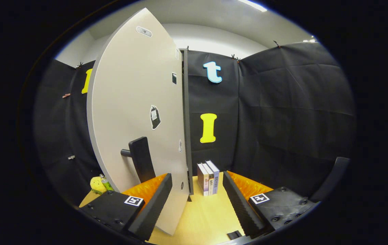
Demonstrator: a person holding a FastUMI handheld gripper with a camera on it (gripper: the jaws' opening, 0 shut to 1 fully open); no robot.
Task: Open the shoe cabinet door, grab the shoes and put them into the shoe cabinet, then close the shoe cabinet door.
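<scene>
— While the shoe cabinet door (136, 112) stands swung open, where exactly is it?
— Edge-on just ahead of the left finger, its lower corner dropping between the fingers. A dark handle (141, 158) juts from its face, with stickers above.
— And the hand-held gripper (197, 200)?
— Fingers spread wide apart, clamped on nothing; the left one sits just beside the door, possibly touching it, hard to tell.
— Anything else?
— Three books (208, 177) upright on the bench (204, 217) beyond the fingers; a yellow plush toy (97, 184) and a small bottle (106, 183) near its left edge.
</scene>
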